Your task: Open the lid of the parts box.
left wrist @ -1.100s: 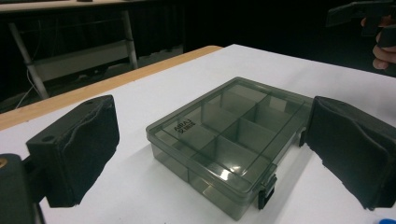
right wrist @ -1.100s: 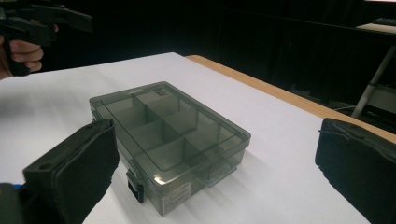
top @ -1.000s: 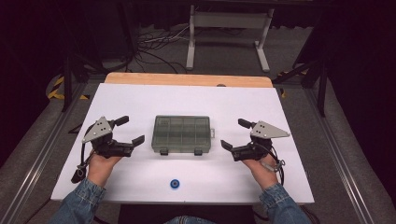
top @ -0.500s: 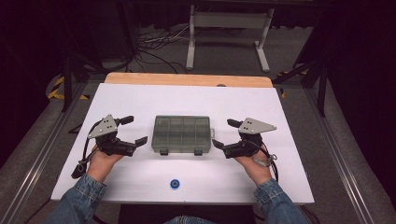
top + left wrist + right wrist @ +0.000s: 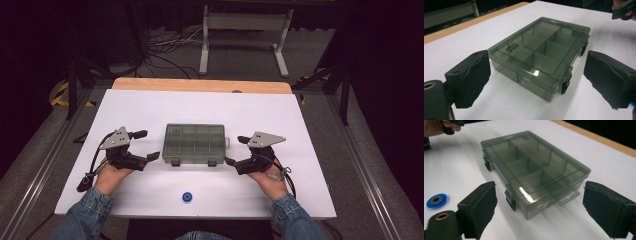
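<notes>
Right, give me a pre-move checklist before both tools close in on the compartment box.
1. Left tool open: ok, jaws spread wide.
2. Right tool open: ok, jaws spread wide.
3. Compartment box lid shut: ok, lies flat.
4. Front latches fastened: cannot tell.
5. Both tools clear of the box: ok, a gap shows on each side.
6. Blue disc out of the way: ok, near the front edge of the table.

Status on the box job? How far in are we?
Early. Done: nothing visible; the box sits shut on the table, both latches down, compartments look empty. In hand: left gripper and right gripper flank the box's short ends, jaws open, not touching. Left: grip it, probably undo the latches. The blue disc lies untouched near the front edge.
</notes>
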`<state>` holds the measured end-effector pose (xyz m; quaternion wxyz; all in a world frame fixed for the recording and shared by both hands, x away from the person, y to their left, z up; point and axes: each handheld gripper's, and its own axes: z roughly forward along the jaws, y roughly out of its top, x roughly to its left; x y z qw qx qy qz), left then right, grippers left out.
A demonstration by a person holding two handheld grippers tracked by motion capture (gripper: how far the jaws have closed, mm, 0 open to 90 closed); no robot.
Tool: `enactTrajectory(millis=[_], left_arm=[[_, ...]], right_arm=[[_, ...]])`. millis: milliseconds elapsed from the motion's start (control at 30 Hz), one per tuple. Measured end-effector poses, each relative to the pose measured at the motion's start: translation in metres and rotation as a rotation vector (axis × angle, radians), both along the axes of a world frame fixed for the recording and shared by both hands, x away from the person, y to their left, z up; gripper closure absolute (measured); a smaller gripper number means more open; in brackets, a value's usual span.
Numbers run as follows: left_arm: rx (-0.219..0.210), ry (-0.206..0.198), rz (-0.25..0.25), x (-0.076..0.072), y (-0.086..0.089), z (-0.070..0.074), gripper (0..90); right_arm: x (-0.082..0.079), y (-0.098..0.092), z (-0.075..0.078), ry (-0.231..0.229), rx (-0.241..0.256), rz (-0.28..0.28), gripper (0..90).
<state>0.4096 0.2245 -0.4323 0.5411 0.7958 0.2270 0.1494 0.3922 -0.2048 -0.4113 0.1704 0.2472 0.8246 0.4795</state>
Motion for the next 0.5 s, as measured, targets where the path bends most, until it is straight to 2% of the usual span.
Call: enactTrajectory(millis=[100, 400, 500], left_arm=[[0.027, 0.006, 0.0, 0.0, -0.001, -0.003, 8.1], [0.072, 0.021, -0.022, 0.001, -0.005, -0.008, 9.2], [0.089, 0.04, -0.038, 0.002, -0.006, -0.011, 10.1]], right_arm=[[0.0, 0.001, -0.002, 0.013, -0.008, 0.005, 15.0], [0.003, 0.005, -0.011, 0.063, -0.046, 0.025, 22.2], [0.004, 0.006, -0.013, 0.073, -0.061, 0.034, 24.2]])
